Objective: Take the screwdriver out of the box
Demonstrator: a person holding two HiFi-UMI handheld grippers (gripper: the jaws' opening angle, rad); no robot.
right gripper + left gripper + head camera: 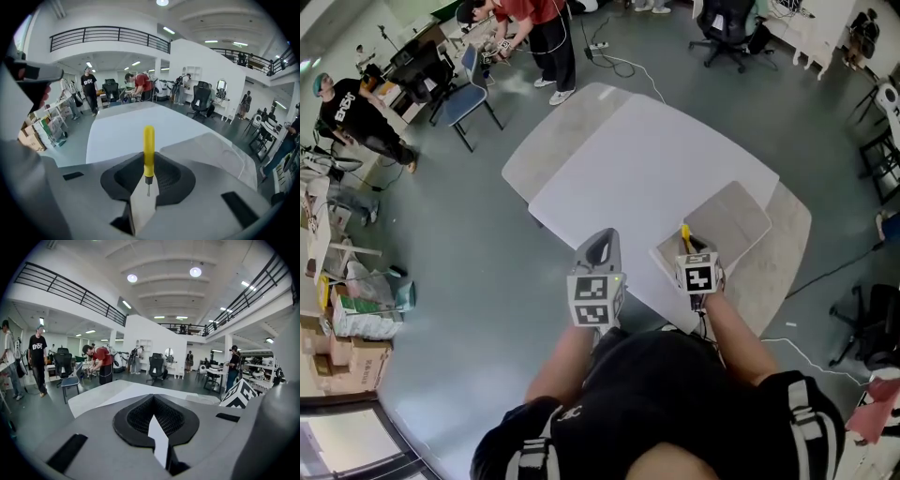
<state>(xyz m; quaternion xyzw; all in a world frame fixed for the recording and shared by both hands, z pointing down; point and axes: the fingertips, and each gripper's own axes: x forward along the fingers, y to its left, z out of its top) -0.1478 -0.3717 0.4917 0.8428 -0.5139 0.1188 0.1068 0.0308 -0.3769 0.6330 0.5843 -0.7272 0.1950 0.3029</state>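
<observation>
A yellow-handled screwdriver [148, 149] stands upright in my right gripper [146, 187], whose jaws are shut on its metal shaft. In the head view the screwdriver [684, 236] sticks out ahead of the right gripper [690, 251], over the near edge of the flat grey box [729, 220]. The box [225, 152] lies open on the white table [647, 159]. My left gripper [600, 251] hovers at the table's near left edge, shut and holding nothing; its jaws [157, 423] meet in the left gripper view.
Grey floor surrounds the table. A blue chair [467, 94] and two people [356, 117] are at the far left, an office chair [727, 28] is at the back, and a cable [623, 64] runs across the floor. Cardboard boxes [337, 319] sit at the left.
</observation>
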